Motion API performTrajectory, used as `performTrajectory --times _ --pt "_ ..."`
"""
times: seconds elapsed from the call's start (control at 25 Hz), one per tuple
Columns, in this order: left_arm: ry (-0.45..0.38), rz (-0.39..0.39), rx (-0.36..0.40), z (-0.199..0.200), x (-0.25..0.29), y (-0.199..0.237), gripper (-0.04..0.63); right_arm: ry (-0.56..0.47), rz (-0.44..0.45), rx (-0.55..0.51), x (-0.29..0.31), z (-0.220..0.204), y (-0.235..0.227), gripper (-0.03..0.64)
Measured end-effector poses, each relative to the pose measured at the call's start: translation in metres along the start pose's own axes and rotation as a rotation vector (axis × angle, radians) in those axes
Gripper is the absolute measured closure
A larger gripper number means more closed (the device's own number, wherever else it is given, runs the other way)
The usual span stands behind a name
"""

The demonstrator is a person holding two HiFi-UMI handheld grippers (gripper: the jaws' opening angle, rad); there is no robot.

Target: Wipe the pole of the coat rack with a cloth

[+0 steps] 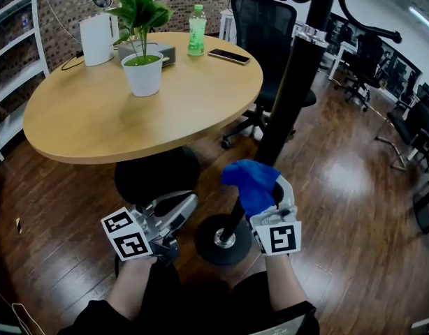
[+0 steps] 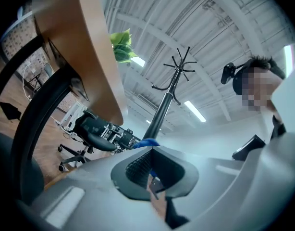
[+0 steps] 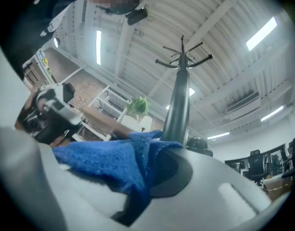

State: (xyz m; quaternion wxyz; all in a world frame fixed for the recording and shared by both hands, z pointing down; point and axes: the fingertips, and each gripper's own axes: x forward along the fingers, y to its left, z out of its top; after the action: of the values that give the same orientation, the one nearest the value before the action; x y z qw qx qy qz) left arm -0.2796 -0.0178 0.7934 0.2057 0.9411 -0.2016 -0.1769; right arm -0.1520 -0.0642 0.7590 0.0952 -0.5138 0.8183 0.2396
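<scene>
Nearest, the left gripper hangs low with jaws pressed together on nothing. Just right, the right gripper clamps a blue cloth at the coat rack's pole, above its base. A round table stands beyond.

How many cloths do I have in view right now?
1: the blue cloth, clamped in the right gripper, low by the coat rack pole. The left gripper holds none; others could hide under the table.
</scene>
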Motion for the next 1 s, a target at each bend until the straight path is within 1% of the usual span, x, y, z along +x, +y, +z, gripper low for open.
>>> performTrajectory --times 0.04,0.16,0.24,0.4,0.56,0.68,0.76,0.88,1.0 --pt "-0.01 -0.003 0.005 0.005 0.0 -0.002 0.591 -0.034 -0.01 -0.002 0.008 0.02 -0.01 0.6" --pt "-0.042 -0.011 0.024 0.019 -0.004 -0.006 0.591 -0.143 -0.046 0.048 0.028 0.077 -0.04 0.6" --pt "-0.063 -0.012 0.033 0.027 -0.008 -0.009 0.591 -0.195 -0.064 0.066 0.039 0.11 -0.055 0.6" --pt "-0.103 -0.01 0.052 0.044 -0.016 -0.016 0.591 -0.263 -0.08 0.039 0.057 0.167 -0.08 0.6" --pt "-0.125 -0.016 0.068 0.058 -0.02 -0.024 0.591 -0.277 -0.126 0.046 0.067 0.203 -0.108 0.6" --pt "-0.136 -0.018 0.081 0.063 -0.022 -0.028 0.591 -0.265 -0.156 0.015 0.068 0.21 -0.119 0.6" --pt "-0.137 -0.021 0.081 0.062 -0.02 -0.026 0.591 -0.247 -0.17 -0.009 0.065 0.202 -0.12 0.6" --pt "-0.119 -0.024 0.077 0.056 -0.015 -0.022 0.591 -0.212 -0.185 0.001 0.054 0.172 -0.116 0.6" --pt "-0.095 -0.016 0.064 0.047 -0.011 -0.015 0.591 -0.152 -0.203 0.051 0.039 0.127 -0.11 0.6"
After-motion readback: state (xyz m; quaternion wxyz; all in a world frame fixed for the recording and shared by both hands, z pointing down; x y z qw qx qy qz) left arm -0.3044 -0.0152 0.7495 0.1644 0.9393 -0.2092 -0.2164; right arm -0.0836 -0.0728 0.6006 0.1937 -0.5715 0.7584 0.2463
